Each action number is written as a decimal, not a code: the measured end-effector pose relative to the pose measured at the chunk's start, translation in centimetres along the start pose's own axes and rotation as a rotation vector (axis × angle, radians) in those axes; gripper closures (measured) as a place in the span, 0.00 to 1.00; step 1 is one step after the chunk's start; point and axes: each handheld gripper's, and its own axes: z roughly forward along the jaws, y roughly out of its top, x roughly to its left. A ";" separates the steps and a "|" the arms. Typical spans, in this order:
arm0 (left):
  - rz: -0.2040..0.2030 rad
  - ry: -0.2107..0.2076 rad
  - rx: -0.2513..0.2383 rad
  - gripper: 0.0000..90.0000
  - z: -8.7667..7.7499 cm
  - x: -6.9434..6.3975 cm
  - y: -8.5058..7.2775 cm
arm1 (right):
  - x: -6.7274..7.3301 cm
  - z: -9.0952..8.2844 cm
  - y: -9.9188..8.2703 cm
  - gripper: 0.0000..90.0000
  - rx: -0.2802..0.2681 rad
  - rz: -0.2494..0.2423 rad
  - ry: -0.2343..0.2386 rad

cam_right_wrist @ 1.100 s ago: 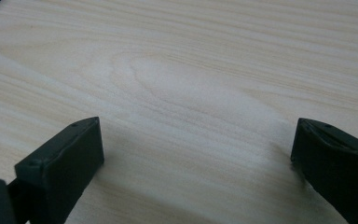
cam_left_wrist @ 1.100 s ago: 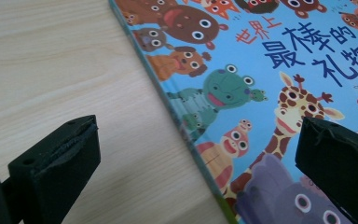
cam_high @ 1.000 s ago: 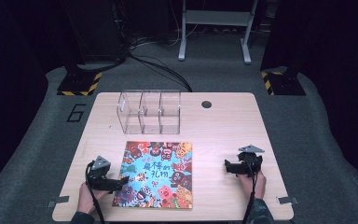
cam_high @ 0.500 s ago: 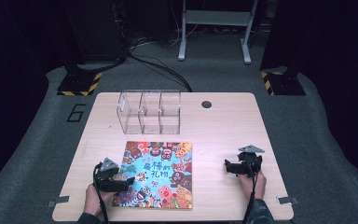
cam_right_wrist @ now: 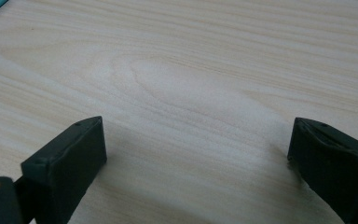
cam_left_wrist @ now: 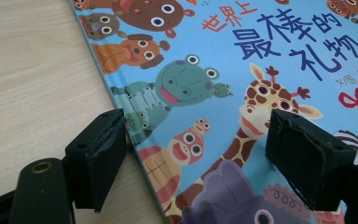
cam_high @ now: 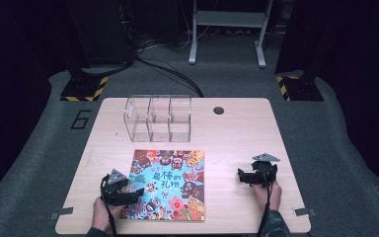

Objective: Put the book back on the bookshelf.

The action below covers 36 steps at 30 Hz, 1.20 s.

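A colourful picture book (cam_high: 167, 183) with cartoon animals and blue Chinese lettering lies flat at the table's front centre. My left gripper (cam_high: 128, 191) is open at the book's left edge. In the left gripper view its jaws straddle that edge of the book (cam_left_wrist: 223, 93): one jaw over bare wood, the other over the cover, gripper (cam_left_wrist: 196, 158) holding nothing. My right gripper (cam_high: 246, 177) rests low over bare wood to the right of the book, apart from it. Its jaws stand wide open in the right gripper view (cam_right_wrist: 196, 163) with nothing between them.
A clear plastic organiser (cam_high: 159, 118) with three upright compartments stands behind the book. A small dark round hole (cam_high: 219, 110) sits in the light wooden table (cam_high: 237, 133) near the back edge. Dark floor, cables and stand legs surround the table.
My left gripper has slid right along the table's front until its jaws reach over the book's left edge. The right gripper has stayed put.
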 end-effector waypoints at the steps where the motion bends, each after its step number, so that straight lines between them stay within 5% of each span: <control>1: 0.003 0.001 0.002 0.23 0.0 -0.1 0.0 | 0.0 0.0 0.0 0.04 0.000 0.000 0.000; 36: -0.040 0.050 -0.006 0.24 1.8 -4.1 1.0 | 0.0 0.0 0.0 0.05 -0.002 -0.001 -0.001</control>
